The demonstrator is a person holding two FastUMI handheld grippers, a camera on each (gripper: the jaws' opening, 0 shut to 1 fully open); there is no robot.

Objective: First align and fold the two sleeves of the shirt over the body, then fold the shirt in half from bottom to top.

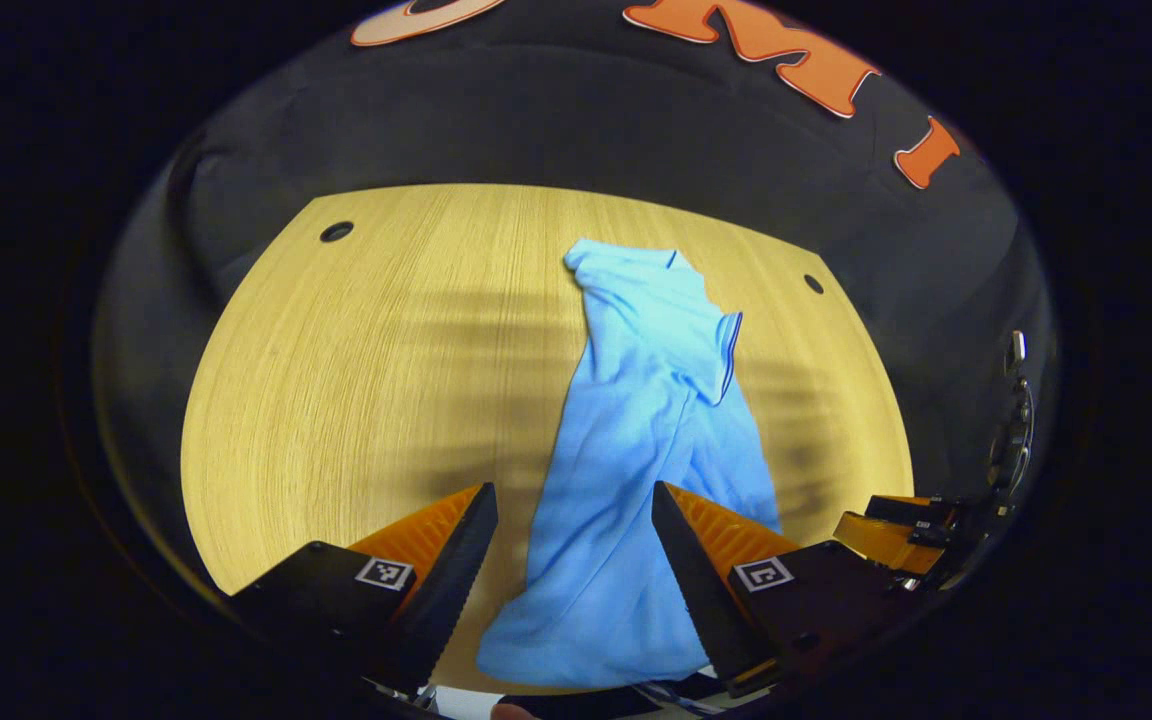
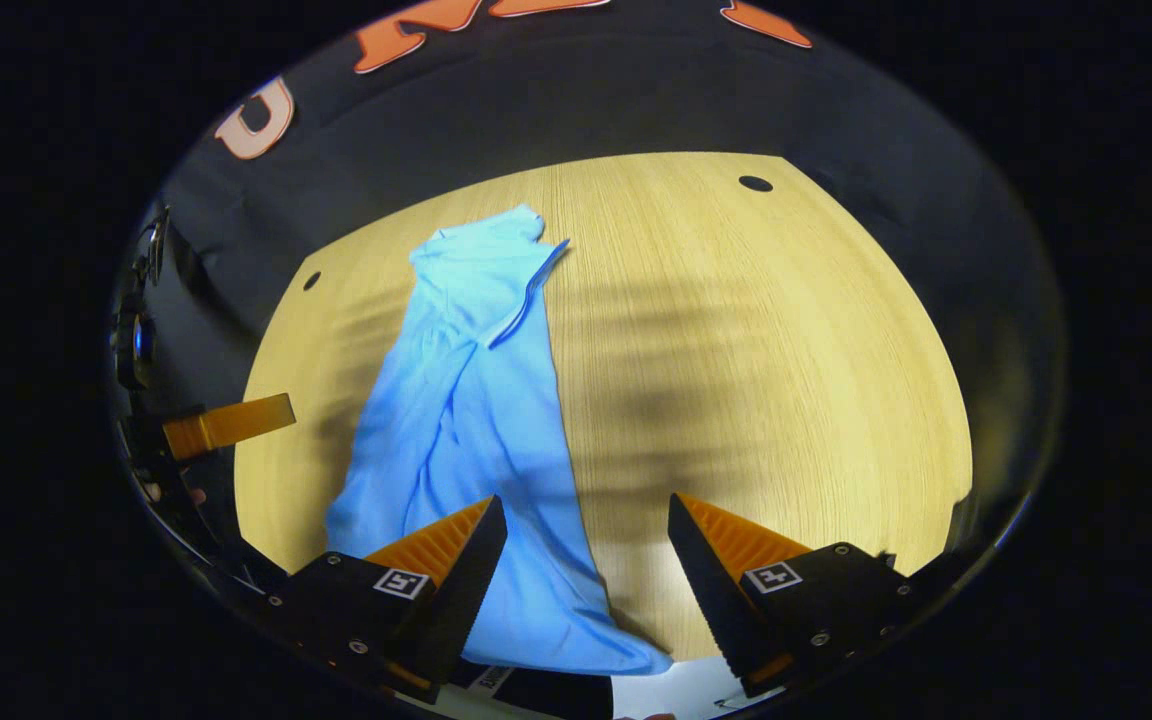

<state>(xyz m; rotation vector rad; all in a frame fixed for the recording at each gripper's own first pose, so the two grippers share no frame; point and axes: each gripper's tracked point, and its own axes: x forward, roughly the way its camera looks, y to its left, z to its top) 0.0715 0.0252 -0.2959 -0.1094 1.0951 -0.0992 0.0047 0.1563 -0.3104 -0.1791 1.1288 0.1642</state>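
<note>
**Both grippers hover, shirt lies narrow on the table**

Left gripper (image 1: 574,520) hangs with fingers spread wide, gripping nothing; the blue shirt (image 1: 636,440) runs from 6 toward 12 o'clock on the wooden table (image 1: 356,380). Over to the right gripper (image 2: 586,530): fingers apart too, empty, shirt (image 2: 466,420) stretching toward 11 o'clock, sleeves folded inward.

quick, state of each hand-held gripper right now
Left hand-held gripper: open, holding nothing, above the blue shirt.
Right hand-held gripper: open, holding nothing, above the shirt's edge on the table.
</note>
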